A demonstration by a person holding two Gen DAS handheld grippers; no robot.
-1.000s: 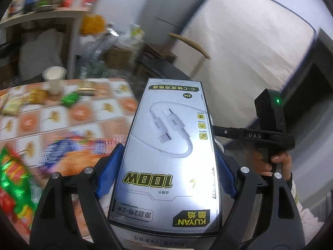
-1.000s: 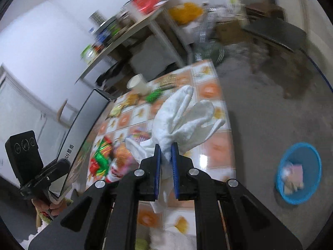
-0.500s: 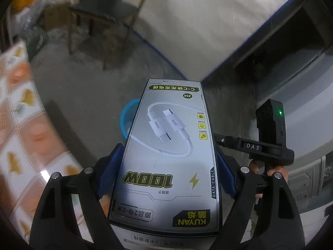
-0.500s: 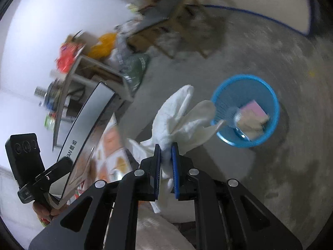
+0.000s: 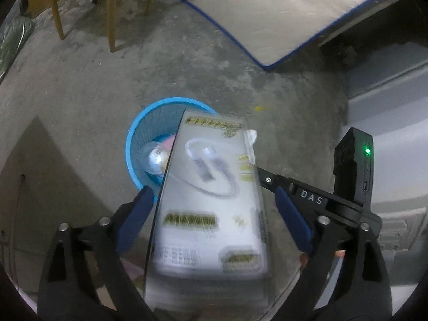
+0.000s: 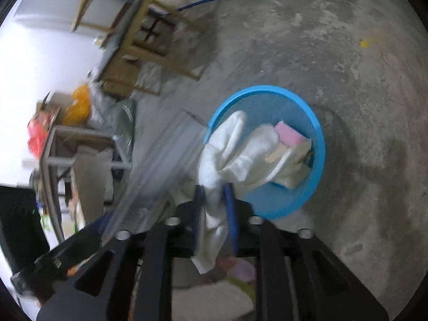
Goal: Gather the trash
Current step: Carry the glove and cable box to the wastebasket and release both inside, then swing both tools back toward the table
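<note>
A blue mesh basket [image 5: 133, 139] [image 6: 318, 144] stands on the concrete floor, holding a pink pad [image 6: 290, 133], paper scraps and a clear cup [image 5: 156, 157]. My left gripper [image 5: 214, 195] hangs over it, jaws opening. The grey cable box [image 5: 211, 208] [image 6: 160, 165] lies blurred and tilted between the blue pads [image 5: 136, 214], with a gap on each side. My right gripper [image 6: 214, 195] is above the basket's near rim, jaws opening. A crumpled white tissue [image 6: 235, 149] stands loosely between its fingers and droops into the basket.
A wooden chair [image 5: 109, 13] [image 6: 149, 40] stands on the floor beyond the basket. A mattress with blue edging [image 5: 267, 13] leans at the back. A cluttered metal shelf [image 6: 67, 147] sits left of the basket. The right hand's black tool [image 5: 353, 176] is beside the box.
Both views swung from the table down to the floor and closed in over the basket. The left pads came off the box, which tilted. The right jaws widened around the tissue.
</note>
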